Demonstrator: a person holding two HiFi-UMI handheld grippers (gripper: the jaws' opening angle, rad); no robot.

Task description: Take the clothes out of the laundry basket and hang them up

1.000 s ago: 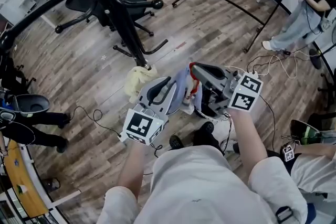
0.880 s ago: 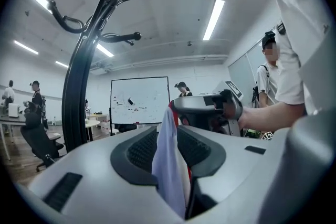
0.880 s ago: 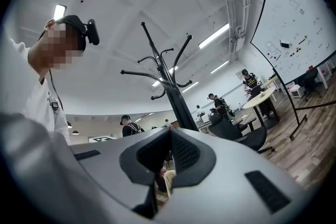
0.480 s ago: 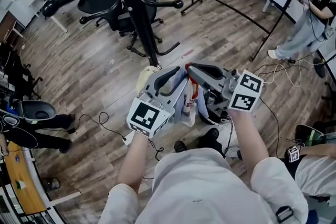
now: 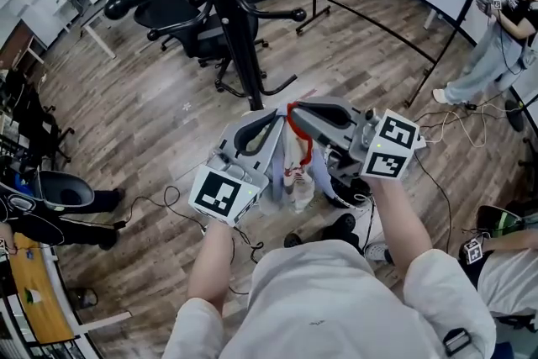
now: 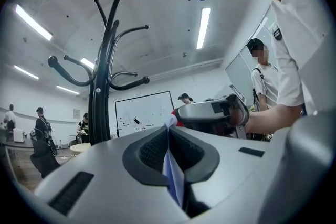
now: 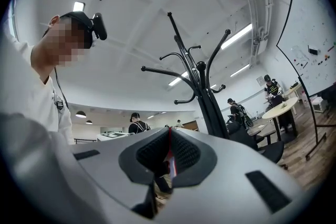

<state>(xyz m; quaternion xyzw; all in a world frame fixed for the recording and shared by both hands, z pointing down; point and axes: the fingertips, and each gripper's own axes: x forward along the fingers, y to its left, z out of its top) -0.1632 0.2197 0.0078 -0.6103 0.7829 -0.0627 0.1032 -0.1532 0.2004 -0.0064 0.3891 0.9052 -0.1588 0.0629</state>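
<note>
Jaws of your left gripper (image 5: 271, 120) have just closed on the blue garment (image 5: 296, 174). Your right gripper (image 5: 294, 110), easing slightly, pinches its red trim. It hangs at five o'clock of the coat stand (image 5: 229, 13); hook it next.

Person seen from above, both arms reaching fwd. L forearm (image 5: 214, 265) is stretching straight ahead, hand hidden under the L gripper (image 5: 271, 120), whose marker cube (image 5: 220, 196) is facing up. L gripper is pointing approx level; its jaws have just been closing and are pressing together on a fold of pale blue garment (image 5: 298, 172). R forearm (image 5: 395, 214) is angling in from the right. R gripper (image 5: 292, 109) is tilting slightly upward, tips just beside the L tips. Its jaws have just been opening a touch but are pinching a thin red-edged strip of the garment w/ no gap showing.
</note>
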